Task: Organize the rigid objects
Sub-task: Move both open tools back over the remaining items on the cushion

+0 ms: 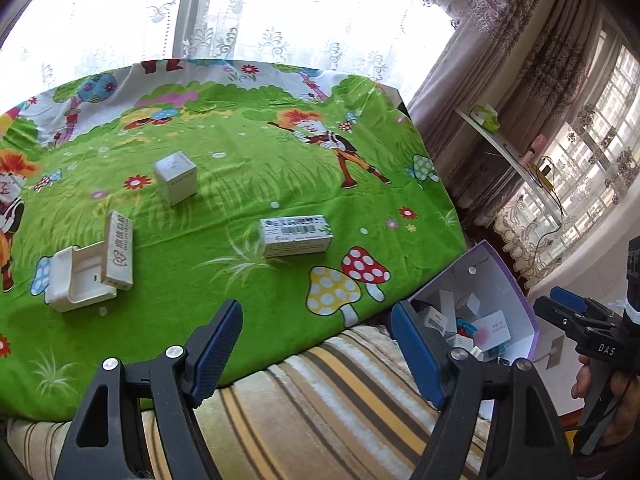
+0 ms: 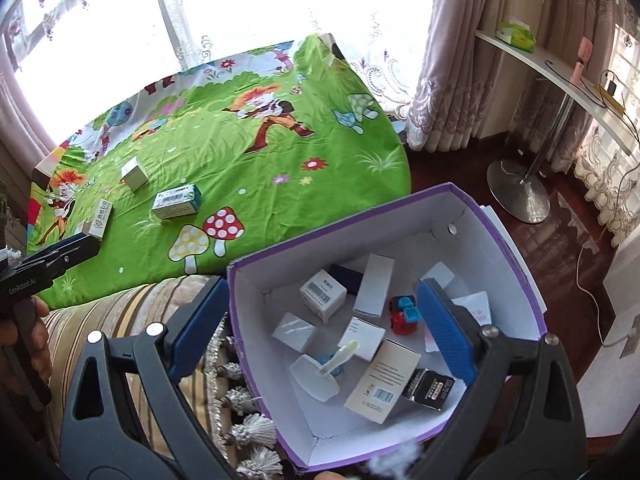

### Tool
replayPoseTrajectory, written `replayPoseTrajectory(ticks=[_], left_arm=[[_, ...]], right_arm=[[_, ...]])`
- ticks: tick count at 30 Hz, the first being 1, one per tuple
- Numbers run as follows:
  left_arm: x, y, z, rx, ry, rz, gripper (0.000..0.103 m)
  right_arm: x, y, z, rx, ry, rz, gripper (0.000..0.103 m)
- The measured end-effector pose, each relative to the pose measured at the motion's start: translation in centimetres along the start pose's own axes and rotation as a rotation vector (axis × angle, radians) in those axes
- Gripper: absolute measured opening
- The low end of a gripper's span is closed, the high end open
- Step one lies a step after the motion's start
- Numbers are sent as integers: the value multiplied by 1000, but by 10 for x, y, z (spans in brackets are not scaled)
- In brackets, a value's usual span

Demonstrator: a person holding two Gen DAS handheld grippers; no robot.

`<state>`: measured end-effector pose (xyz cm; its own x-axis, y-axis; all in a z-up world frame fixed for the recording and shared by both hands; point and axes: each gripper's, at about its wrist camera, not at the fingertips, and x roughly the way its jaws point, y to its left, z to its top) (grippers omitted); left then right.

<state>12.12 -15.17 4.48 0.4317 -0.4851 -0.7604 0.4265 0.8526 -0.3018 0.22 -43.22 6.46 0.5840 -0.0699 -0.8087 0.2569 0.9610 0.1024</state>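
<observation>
Small boxes lie on the green cartoon cloth [image 1: 240, 184]: a white cube box [image 1: 176, 177], a barcode box [image 1: 296, 235], a tall narrow box [image 1: 118, 251] leaning on an open white case [image 1: 76, 280]. My left gripper [image 1: 316, 354] is open and empty over the cloth's near edge. My right gripper [image 2: 320, 320] is open and empty above the purple-rimmed box [image 2: 400, 204], which holds several small boxes and a red-and-blue toy car [image 2: 404, 314]. The cube box [image 2: 134, 174] and barcode box [image 2: 176, 201] also show in the right wrist view.
A striped sofa cushion [image 1: 320, 400] with tassels [image 2: 248, 432] lies under the cloth's near edge. A white shelf [image 2: 560, 72] on a metal stand [image 2: 518, 192] is at right over dark wood floor. Curtains and windows are behind.
</observation>
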Motion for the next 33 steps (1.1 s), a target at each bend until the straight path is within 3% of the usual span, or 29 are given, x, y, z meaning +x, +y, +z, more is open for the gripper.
replayPoseTrajectory(ticks=[14, 23, 27, 33], left_arm=[[-23, 132, 5, -215, -24, 145, 78], [-10, 208, 10, -379, 17, 205, 78], [3, 221, 11, -405, 42, 200, 78], [22, 216, 11, -341, 68, 243, 77]], right_arm=[[31, 94, 32, -143, 30, 115, 96], [63, 166, 52, -224, 76, 208, 96], [79, 201, 62, -240, 100, 258, 96], [108, 247, 75, -223, 154, 326, 96]])
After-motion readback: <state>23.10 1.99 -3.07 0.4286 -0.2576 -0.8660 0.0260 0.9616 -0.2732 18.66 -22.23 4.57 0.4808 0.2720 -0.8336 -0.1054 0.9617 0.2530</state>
